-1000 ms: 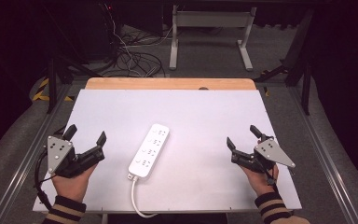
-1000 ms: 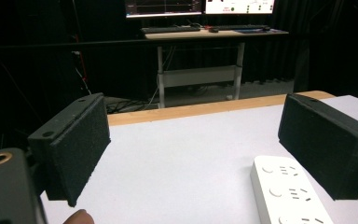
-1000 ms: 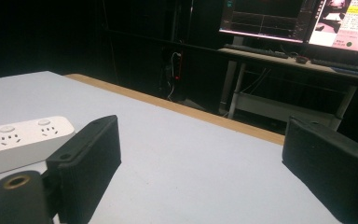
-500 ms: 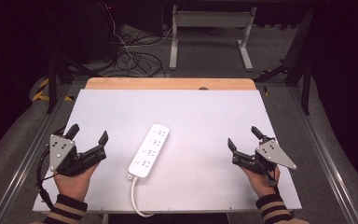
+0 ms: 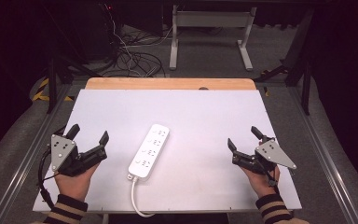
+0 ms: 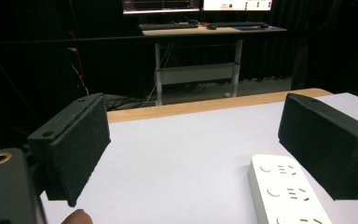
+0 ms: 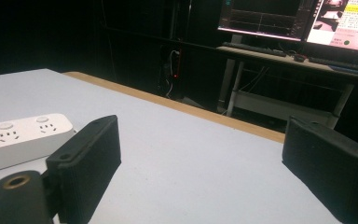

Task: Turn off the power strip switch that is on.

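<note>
A white power strip [image 5: 149, 150] with several sockets lies near the middle of the white table top [image 5: 196, 112], and its cord [image 5: 137, 205] runs off the near edge. My left gripper [image 5: 89, 135] rests at the table's left, open, nothing between its jaws. My right gripper [image 5: 244, 137] rests at the right, open and empty as well. In the left gripper view the strip [image 6: 284, 191] lies low at the right beside my right-hand jaw, with the gripper [image 6: 214, 154] wide open. In the right gripper view the strip [image 7: 18, 140] sits at the far left of the open gripper [image 7: 200, 168].
A wooden strip [image 5: 168, 84] edges the far side of the table. Beyond it stand a desk frame [image 5: 209, 32] and loose cables [image 5: 130, 56] on the floor. Monitors [image 7: 298, 18] glow on a desk in the dark background. Metal rails [image 5: 326, 158] flank the table.
Both hands have shifted very slightly on the table. The power strip has stayed where it was.
</note>
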`<state>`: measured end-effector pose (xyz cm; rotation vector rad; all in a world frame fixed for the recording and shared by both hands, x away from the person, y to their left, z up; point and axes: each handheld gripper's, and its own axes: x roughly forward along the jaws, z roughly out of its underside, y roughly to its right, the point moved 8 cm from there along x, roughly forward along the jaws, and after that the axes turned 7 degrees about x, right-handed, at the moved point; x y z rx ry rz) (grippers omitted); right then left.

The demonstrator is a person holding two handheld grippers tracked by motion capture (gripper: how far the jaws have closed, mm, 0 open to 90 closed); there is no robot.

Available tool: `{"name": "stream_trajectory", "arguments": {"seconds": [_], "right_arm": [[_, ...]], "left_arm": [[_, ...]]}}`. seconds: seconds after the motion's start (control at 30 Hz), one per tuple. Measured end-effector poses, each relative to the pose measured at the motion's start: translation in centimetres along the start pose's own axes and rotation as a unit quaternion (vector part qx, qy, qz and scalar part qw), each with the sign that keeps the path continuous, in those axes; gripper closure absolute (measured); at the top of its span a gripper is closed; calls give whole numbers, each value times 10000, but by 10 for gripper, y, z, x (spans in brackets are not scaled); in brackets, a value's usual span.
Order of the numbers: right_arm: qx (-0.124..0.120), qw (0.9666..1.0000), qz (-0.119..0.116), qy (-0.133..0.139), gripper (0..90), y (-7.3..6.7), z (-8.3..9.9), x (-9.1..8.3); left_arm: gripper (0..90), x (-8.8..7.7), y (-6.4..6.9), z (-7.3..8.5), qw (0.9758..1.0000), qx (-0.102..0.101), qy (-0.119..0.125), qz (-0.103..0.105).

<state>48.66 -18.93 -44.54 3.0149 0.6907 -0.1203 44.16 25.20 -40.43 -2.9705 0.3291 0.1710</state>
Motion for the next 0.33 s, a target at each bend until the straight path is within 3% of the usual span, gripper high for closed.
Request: {"name": "stream_trajectory", "arguments": {"seconds": [0.33], "right_arm": [[17,10000,-21,-25,110,0,1,2]], "left_arm": [[50,3,-1,0,10000,-24,48,-82]]}}
